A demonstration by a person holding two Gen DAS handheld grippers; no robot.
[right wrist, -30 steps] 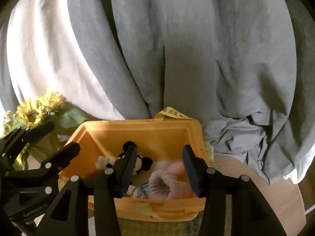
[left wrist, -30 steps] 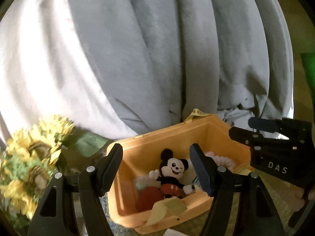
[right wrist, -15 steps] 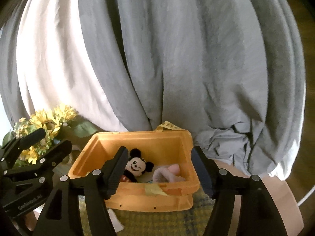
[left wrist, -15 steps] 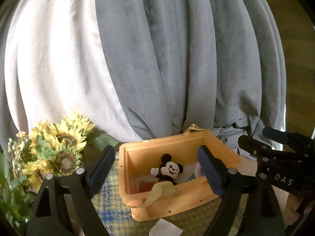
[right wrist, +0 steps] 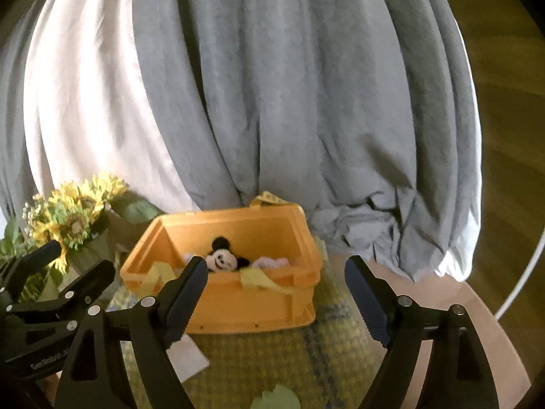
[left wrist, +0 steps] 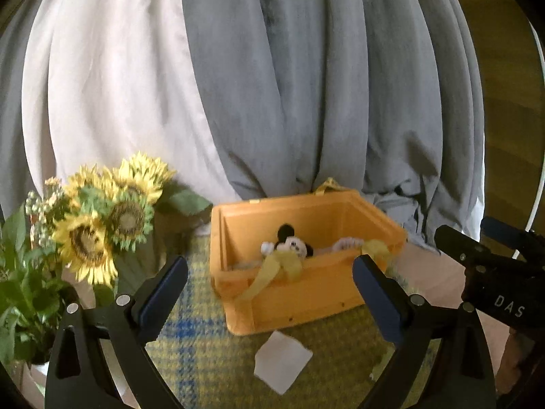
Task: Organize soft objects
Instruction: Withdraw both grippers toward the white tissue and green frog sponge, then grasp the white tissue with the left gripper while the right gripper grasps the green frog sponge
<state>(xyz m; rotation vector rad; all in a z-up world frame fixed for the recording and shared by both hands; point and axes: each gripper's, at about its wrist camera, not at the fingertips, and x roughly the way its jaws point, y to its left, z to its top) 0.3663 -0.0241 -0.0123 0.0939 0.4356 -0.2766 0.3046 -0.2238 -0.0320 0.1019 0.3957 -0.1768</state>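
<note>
An orange plastic bin (left wrist: 306, 293) stands on a yellow-green checked cloth (left wrist: 211, 351); it also shows in the right wrist view (right wrist: 259, 303). Inside lie a Mickey Mouse plush (left wrist: 293, 243) (right wrist: 223, 259), a pink soft item (right wrist: 272, 261) and yellow fabric (left wrist: 272, 269) draped over the front rim. My left gripper (left wrist: 269, 289) is open and empty, back from the bin. My right gripper (right wrist: 276, 289) is open and empty, also short of the bin.
A sunflower bouquet (left wrist: 102, 218) stands left of the bin. A white paper square (left wrist: 282, 364) lies on the cloth in front. Grey and white curtains (left wrist: 272, 85) hang behind. A round wooden table edge (right wrist: 477, 323) shows at right. A green scrap (right wrist: 276, 398) lies near.
Both grippers have drawn back and up from the bin, which now looks smaller and farther. Their jaws are wider apart. Yellow fabric now hangs over the front rim.
</note>
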